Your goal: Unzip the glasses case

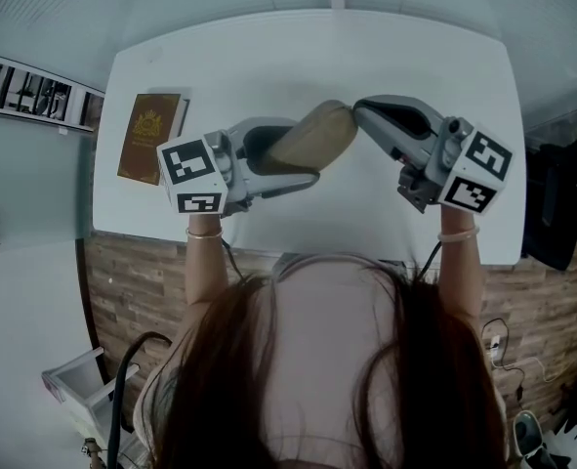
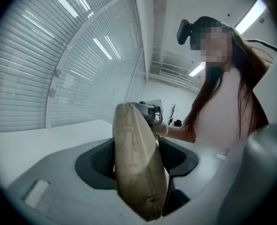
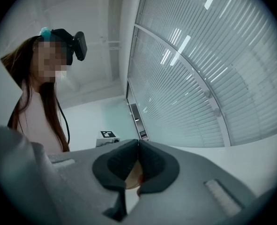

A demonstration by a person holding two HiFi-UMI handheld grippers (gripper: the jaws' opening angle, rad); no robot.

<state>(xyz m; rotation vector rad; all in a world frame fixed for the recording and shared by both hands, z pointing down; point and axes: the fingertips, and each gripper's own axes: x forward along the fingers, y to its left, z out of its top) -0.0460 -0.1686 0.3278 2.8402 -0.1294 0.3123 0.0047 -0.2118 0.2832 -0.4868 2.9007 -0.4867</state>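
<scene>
A tan glasses case (image 1: 317,135) is held off the white table (image 1: 415,57), one end pointing right. My left gripper (image 1: 303,152) is shut on it, and its dark pads (image 2: 98,162) press both sides of the case (image 2: 136,168), which stands on edge between them. My right gripper (image 1: 358,108) is shut, with its tips against the case's right end. In the right gripper view the jaws (image 3: 138,143) meet at the tips and a bit of tan case (image 3: 131,177) shows below them. I cannot make out a zipper pull between them.
A brown book (image 1: 151,135) lies near the table's left edge. A wall shelf (image 1: 34,91) hangs on the left and a dark chair (image 1: 556,213) stands at the right. The person's head and hair fill the lower part of the head view.
</scene>
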